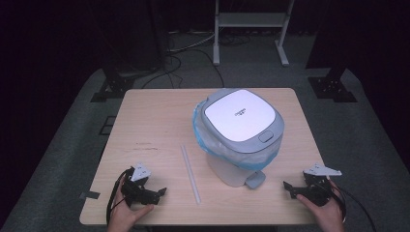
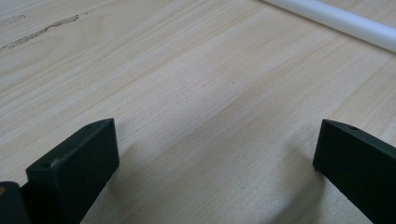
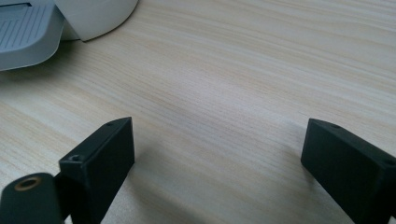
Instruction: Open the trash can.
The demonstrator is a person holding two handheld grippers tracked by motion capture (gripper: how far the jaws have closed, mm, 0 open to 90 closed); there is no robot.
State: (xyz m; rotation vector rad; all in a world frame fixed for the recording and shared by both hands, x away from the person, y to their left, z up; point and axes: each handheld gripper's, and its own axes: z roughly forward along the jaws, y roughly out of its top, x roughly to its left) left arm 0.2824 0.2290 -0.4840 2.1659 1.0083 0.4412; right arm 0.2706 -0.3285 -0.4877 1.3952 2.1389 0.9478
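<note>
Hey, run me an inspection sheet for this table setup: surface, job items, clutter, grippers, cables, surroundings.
Surface: light wooden table, dark scuff marks left of centre.
Job's things: white pedal bin with grey lid shut, blue bag liner bunched under the rim, grey foot pedal facing the person; long white plastic tube lying flat beside it, apart.
Clutter: small dark tab at the table's near left edge.
Grippers: left gripper and right gripper low over the near table, jaws open, empty.
Cables: black cable trailing from left gripper; more on the floor behind.
Surroundings: grey carpet, metal frame legs, dark backdrop.
</note>
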